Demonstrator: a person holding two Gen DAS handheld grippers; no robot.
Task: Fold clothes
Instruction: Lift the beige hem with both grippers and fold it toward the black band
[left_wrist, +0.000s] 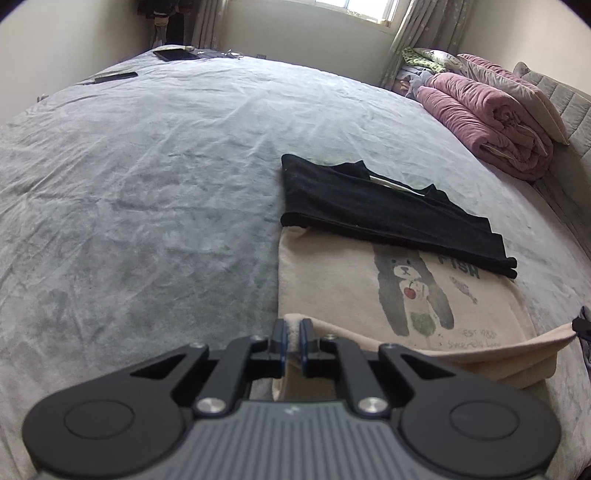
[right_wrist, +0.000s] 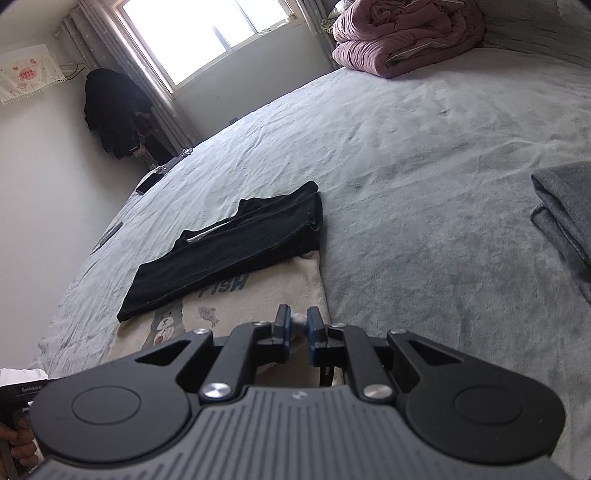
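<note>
A cream shirt (left_wrist: 332, 280) with a grey bear print lies on the grey bed cover, and a folded black garment (left_wrist: 373, 206) rests across its far part. My left gripper (left_wrist: 292, 326) is shut on the shirt's near left corner, with cream cloth pinched between the blue pads. The near hem is lifted and stretches rightward as a band (left_wrist: 517, 347) toward the other gripper at the frame edge. In the right wrist view my right gripper (right_wrist: 295, 325) is shut on the shirt's (right_wrist: 236, 306) near right corner, below the black garment (right_wrist: 236, 243).
A rolled pink quilt (left_wrist: 491, 114) and pillows lie at the bed's head. A folded grey garment (right_wrist: 565, 218) sits at the right in the right wrist view. A tablet (left_wrist: 177, 54) and a phone (left_wrist: 114, 76) lie near the far bed edge. A hand shows at bottom left (right_wrist: 18, 439).
</note>
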